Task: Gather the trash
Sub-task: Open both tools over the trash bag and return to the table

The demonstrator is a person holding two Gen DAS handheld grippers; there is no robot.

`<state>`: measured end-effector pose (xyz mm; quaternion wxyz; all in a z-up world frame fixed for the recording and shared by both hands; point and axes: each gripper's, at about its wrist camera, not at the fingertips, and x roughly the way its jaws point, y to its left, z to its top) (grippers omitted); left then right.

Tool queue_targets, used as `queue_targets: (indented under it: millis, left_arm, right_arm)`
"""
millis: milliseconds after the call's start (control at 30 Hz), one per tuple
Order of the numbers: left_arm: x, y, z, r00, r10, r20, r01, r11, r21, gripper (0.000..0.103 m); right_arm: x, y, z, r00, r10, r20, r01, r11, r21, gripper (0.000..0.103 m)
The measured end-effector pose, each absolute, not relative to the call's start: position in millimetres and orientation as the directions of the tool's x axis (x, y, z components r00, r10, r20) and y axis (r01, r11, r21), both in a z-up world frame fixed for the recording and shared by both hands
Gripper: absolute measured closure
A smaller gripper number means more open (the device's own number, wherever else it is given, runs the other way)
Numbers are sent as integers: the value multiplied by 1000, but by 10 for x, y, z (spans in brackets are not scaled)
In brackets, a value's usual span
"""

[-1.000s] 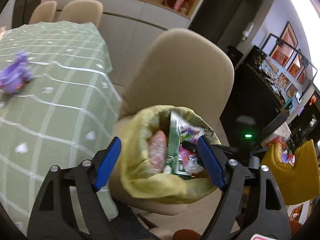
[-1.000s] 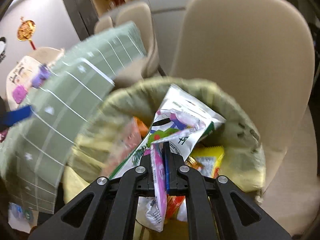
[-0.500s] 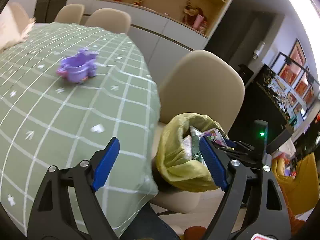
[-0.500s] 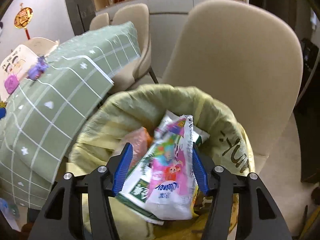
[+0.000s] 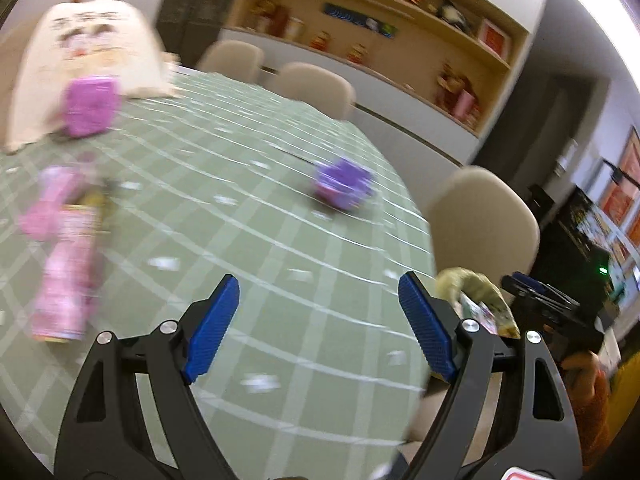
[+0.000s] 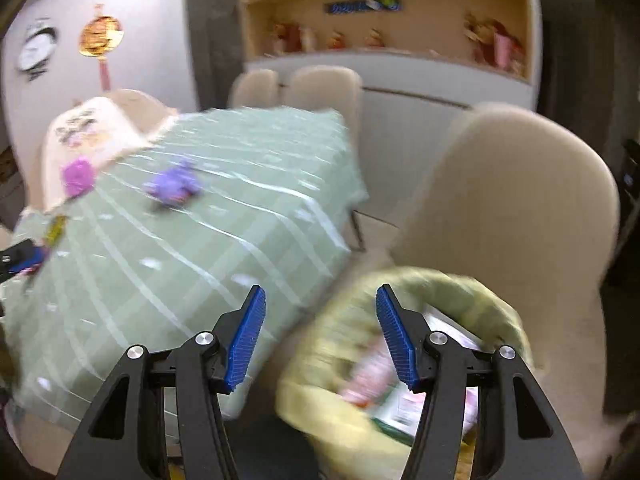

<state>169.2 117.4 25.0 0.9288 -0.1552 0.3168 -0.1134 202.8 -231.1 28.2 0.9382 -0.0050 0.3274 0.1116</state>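
Observation:
A yellow-green trash bag (image 6: 452, 296) holding several snack wrappers (image 6: 380, 376) sits on a beige chair (image 6: 516, 200) beside the table. My right gripper (image 6: 320, 336) is open and empty, raised above the bag's left rim. The bag also shows in the left wrist view (image 5: 476, 288), at the far right. My left gripper (image 5: 320, 324) is open and empty above the green checked tablecloth (image 5: 248, 216). A pink wrapper (image 5: 68, 260) lies on the table far to its left. The right gripper's body (image 5: 552, 312) shows beyond the bag.
A purple toy (image 5: 342, 184) and a pink box (image 5: 90, 104) stand on the table, with a cream cloth bag (image 5: 80, 48) behind. More beige chairs (image 5: 316, 88) stand at the far side. Shelves (image 5: 380, 28) line the back wall.
My right gripper has let go of the wrapper into the bag, opened and lifted away. My left gripper has swung left from the bag to over the table.

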Motion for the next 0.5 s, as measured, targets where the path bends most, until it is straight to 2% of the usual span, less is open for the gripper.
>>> queue_targets:
  millis: [200,333,500]
  left_arm:
    - [1507,1993,245,807,-187,-560,-34,932,-361,25]
    - [1472,2334,128,792,-153,-591,-97,924,-370,25]
    - [1525,2529,-18,756,-176,-631,-118,911,-396,25]
  right_arm:
    - [1981,-1519,409,719,369,-589,-400,913,84,49]
    - [1970,-1126,398,710,389,-587,-441,895,59,49]
    - [2011,-689,332,688,384,-616,-474,880,20,49]
